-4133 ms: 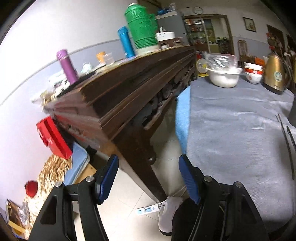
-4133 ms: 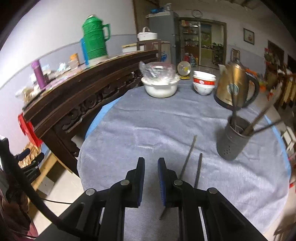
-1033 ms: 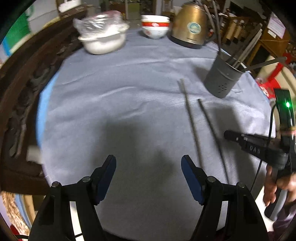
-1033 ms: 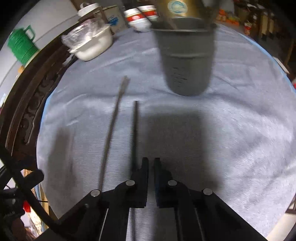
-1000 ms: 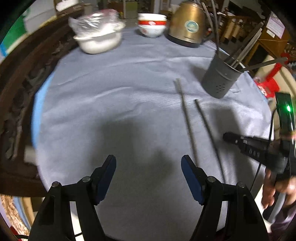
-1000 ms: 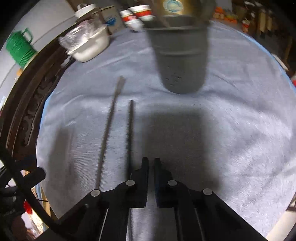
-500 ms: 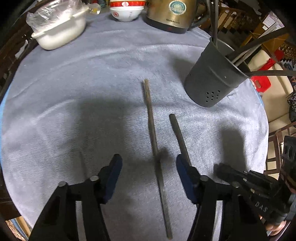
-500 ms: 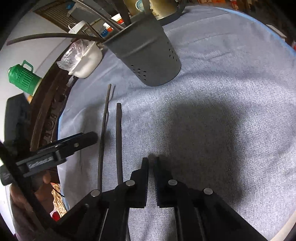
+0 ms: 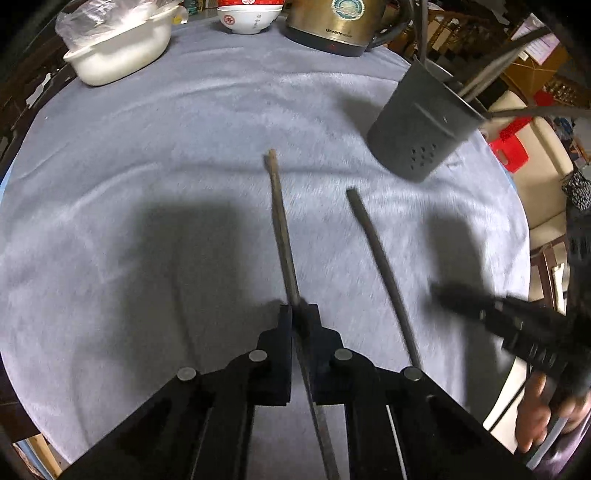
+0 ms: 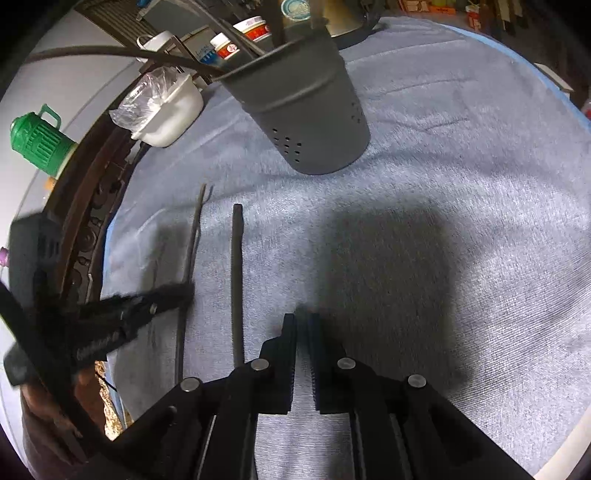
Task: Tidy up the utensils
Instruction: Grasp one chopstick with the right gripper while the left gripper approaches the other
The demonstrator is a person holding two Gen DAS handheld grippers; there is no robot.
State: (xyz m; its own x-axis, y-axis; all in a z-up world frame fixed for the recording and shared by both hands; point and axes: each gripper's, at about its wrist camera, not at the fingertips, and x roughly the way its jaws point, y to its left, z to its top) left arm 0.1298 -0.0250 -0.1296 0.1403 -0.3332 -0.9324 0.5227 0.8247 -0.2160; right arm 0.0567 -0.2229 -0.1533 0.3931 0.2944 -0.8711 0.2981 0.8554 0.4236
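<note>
Two chopsticks lie side by side on the grey tablecloth (image 9: 147, 166). My left gripper (image 9: 297, 314) is shut on the brownish left chopstick (image 9: 280, 221), gripping it near its middle. The dark right chopstick (image 9: 373, 254) lies free beside it. A grey perforated utensil holder (image 9: 421, 136) with several utensils stands past the chopsticks' far ends. My right gripper (image 10: 303, 321) hovers just right of the dark chopstick (image 10: 236, 277), its jaws opening a narrow gap with nothing between them. In the right wrist view the left gripper (image 10: 184, 291) sits on the thin chopstick (image 10: 195, 236).
At the back of the table stand a white bowl (image 9: 118, 55) covered with plastic, a red and white bowl (image 9: 247, 18) and a gold kettle (image 9: 332, 26). A dark carved sideboard (image 10: 92, 192) with a green thermos (image 10: 37, 144) runs along the left. The table edge (image 10: 554, 85) curves close on the right.
My left gripper came down over the left chopstick and shut on it. The right gripper's jaws parted slightly and it tilted; it stayed beside the dark chopstick.
</note>
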